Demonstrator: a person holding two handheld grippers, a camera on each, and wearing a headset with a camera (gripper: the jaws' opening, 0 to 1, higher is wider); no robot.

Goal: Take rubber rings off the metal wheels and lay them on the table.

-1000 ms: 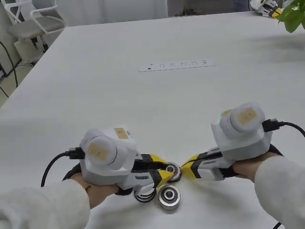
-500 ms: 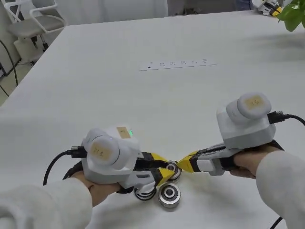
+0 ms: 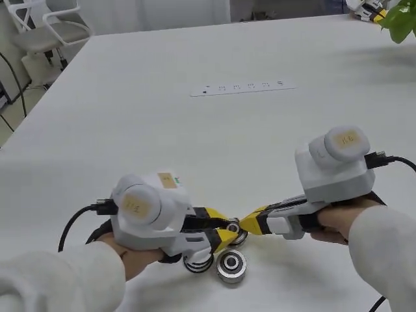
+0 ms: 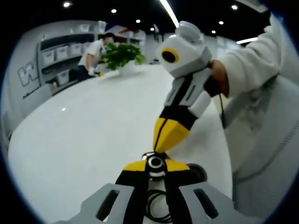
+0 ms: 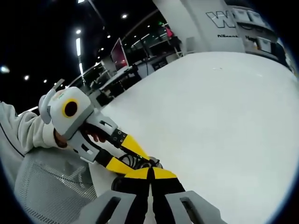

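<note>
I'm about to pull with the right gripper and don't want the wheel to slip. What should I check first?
1. Left gripper clamped on the metal wheel: ok.
2. Right gripper closed, tip at that wheel's edge: ok.
3. Rubber ring actually caught between the right fingers: cannot tell.
4. Bare table nearby to lay the ring on: ok.
5. Spare wheel clear of the pull path: cannot tell; it lies close by.

Left gripper (image 3: pixel 227 233) and right gripper (image 3: pixel 246 225) low, tip to tip, right fingers (image 5: pixel 164 173) pressed together.
</note>
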